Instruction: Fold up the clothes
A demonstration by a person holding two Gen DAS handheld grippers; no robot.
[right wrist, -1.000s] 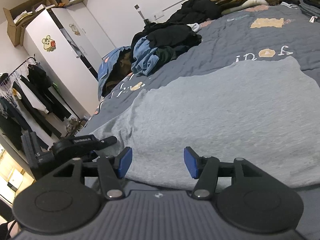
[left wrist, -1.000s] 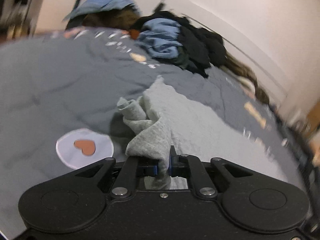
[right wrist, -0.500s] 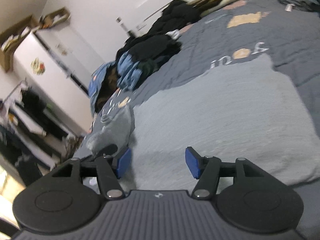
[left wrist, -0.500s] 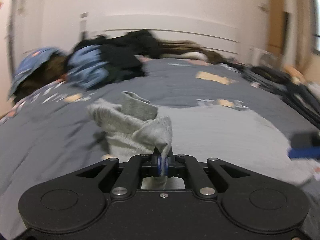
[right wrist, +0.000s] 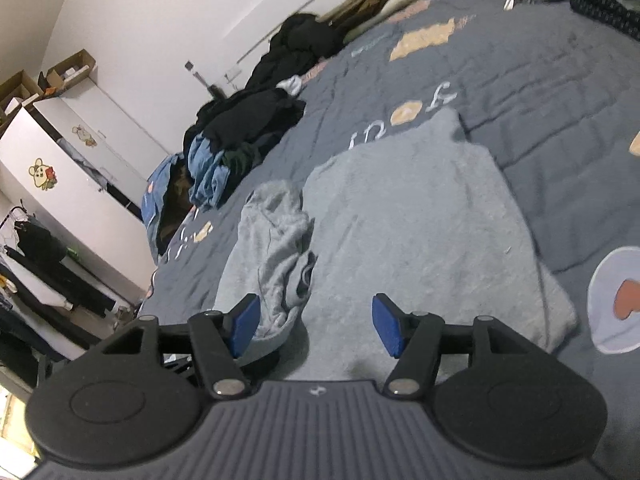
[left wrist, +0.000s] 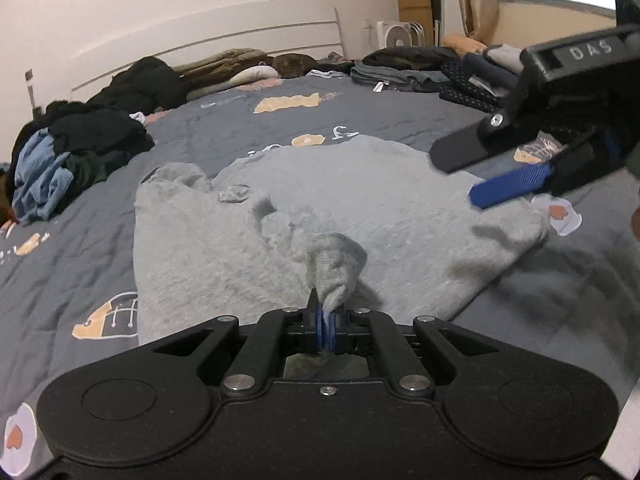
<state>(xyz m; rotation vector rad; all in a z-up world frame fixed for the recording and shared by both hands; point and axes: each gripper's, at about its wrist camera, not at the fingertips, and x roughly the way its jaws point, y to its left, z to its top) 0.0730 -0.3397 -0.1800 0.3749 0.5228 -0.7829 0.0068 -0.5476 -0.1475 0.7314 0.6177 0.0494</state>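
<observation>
Clearly the grey sweater [left wrist: 380, 200] was mid-fold: its body lay spread flat on the dark grey quilt [left wrist: 200, 136], while one sleeve had been drawn across onto the body and sat there bunched and rumpled rather than smooth. Judging by that, one side was brought in but not tidied, and the far edge of the sweater, toward the headboard, remained unfolded; the lengthwise folds appeared to be left. Beyond the sweater, toward the headboard, a heap of dark and blue clothes [right wrist: 244, 128] lay loose, and a stack of folded garments [left wrist: 404, 72] sat past the sweater's far corner.

At the sweater's near edge the left gripper [left wrist: 326, 330] was held low and level, its blue pads pinched tight on the ribbed cuff of the sleeve. Above the sweater's near corner the right gripper [right wrist: 314, 322] hovered with its jaws spread wide and nothing between them, tilted down toward the body panel just beside the bunched sleeve.
</observation>
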